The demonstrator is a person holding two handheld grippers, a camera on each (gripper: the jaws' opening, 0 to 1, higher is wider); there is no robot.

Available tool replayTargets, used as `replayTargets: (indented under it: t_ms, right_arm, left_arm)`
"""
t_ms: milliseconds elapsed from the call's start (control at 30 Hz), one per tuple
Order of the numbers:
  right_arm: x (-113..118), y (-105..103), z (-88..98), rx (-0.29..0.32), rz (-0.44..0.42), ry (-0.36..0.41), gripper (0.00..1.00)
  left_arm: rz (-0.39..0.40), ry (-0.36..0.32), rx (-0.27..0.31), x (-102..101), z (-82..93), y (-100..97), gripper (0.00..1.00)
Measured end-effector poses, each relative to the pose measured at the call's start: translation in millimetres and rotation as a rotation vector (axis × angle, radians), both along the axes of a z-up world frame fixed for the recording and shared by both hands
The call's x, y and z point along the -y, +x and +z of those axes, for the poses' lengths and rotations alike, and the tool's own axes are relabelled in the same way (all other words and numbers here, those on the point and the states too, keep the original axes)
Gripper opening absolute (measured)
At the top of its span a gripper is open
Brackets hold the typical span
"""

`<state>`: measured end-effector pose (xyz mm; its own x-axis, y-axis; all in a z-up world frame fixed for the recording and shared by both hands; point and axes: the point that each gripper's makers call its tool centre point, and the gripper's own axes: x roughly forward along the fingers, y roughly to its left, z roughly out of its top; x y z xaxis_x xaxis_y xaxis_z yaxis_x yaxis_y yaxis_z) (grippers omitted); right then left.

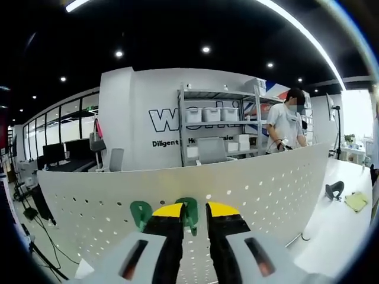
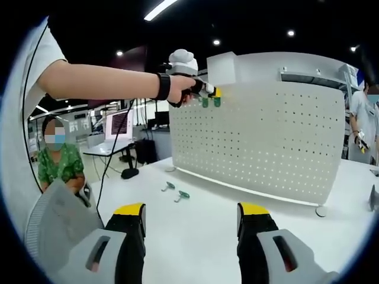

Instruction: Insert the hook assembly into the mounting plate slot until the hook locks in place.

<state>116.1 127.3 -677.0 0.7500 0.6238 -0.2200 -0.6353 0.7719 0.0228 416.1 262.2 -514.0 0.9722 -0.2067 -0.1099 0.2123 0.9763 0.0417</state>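
The white perforated mounting plate (image 1: 266,183) stands upright on the table. In the left gripper view, my left gripper (image 1: 194,210) is shut on a green hook (image 1: 189,214) pressed against the plate near its top. A second green hook (image 1: 141,213) hangs on the plate just to its left. The right gripper view shows the same plate (image 2: 266,136), with a hand holding the left gripper (image 2: 208,92) at its upper left corner, both green hooks (image 2: 211,102) under it. My right gripper (image 2: 192,210) is open over the table, holding nothing. Two loose hooks (image 2: 176,190) lie on the table before the plate.
The white table (image 2: 195,231) spreads below the right gripper. A black object (image 1: 334,190) and a yellow-green pad (image 1: 356,201) lie on the table behind the plate. A person stands by shelving (image 1: 213,118) behind it. Another person (image 2: 56,163) sits at the left.
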Motion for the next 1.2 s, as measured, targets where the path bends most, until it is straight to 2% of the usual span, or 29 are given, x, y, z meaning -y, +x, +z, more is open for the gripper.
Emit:
replayTargets:
  t_ms: [267,433,700,833,933,1200]
  right_arm:
    - [-0.6,1.2,4.2,0.008,0.004,0.000,0.66]
    - [-0.8,1.3,6.4,0.009,0.005,-0.005,0.68]
    - [-0.2,0.4,10.1,0.016,0.001,-0.001,0.70]
    - [-0.6,-1.2,9.7,0.013,0.002,0.003,0.71]
    - [-1.2,-2.3,9.9,0.015,0.005,0.001,0.71]
    - [0.5,-2.9,13.0,0.019,-0.005,0.009,0.71]
  left_arm:
    - [-0.052,0.002,0.037,6.1,6.3,-7.6,0.24]
    - [-0.102,0.002,0.051,12.7,7.0,-16.5,0.32]
    - [-0.216,-0.009,0.073,25.4,6.4,-35.2,0.40]
    - [-0.238,-0.006,0.110,27.3,9.8,-47.1,0.44]
    - [-0.254,-0.011,0.109,28.4,10.6,-56.1,0.49]
    - [-0.320,-0.028,0.138,31.0,14.2,-80.8,0.53]
